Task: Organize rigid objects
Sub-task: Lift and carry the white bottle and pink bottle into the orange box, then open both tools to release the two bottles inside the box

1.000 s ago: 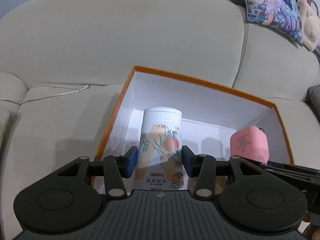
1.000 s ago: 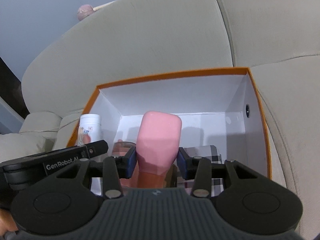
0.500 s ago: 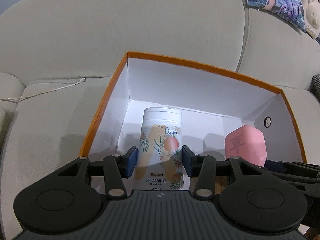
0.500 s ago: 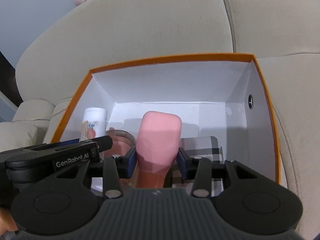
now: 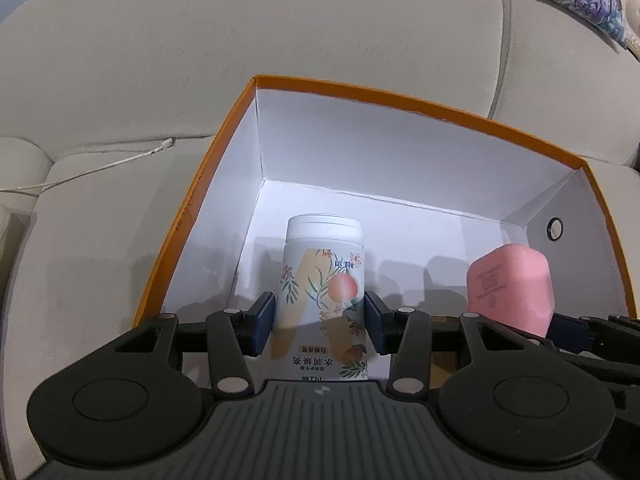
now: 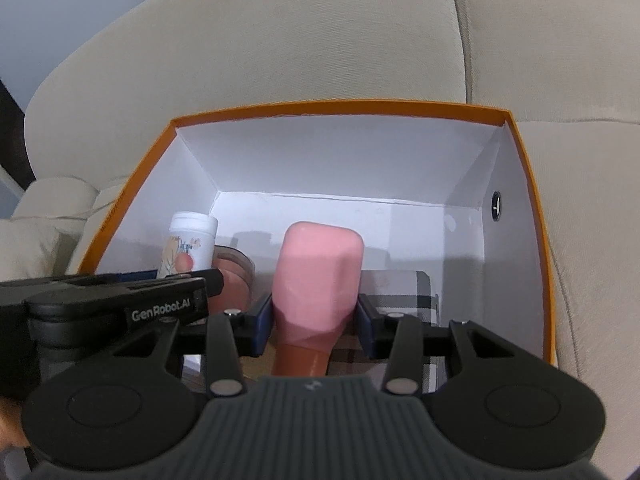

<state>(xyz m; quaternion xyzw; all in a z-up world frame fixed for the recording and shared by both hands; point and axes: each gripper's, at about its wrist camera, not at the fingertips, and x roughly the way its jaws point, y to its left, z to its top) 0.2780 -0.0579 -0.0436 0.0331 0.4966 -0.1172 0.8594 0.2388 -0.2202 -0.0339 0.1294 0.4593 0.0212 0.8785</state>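
The white canister (image 5: 324,300), printed with peaches and leaves, looks like a stiff plastic tub with a smooth, likely slippery skin and a screw lid; I would judge it light to middling in weight, and its straight round wall is the sensible place to take it, about mid-height, which is where the left hand-held gripper (image 5: 319,322) has it, one blue pad pressed against each side; it hangs lid-forward between those pads, over the left part of the orange box (image 5: 208,184), near the left wall, and whether its far end touches the white floor of the box I cannot tell; the pink bottle (image 6: 320,280) beside it looks equally rigid, a flattish moulded body narrowing to a brownish neck, probably light, and the smooth taper could let it slide if the squeeze slackens; the right hand-held gripper (image 6: 316,324) is pinching it low on the body just above that neck, broad end pointing away, roughly over the middle of the box; under and to the right of it lies a checked case (image 6: 404,300) on the box floor, and to its left a clear round tub (image 6: 234,276) with something pinkish inside, both just beside the bottle, though contact is hard to judge; the box itself sits on a beige sofa (image 5: 280,60), with a white cord (image 5: 100,168) trailing over the seat well apart to the left
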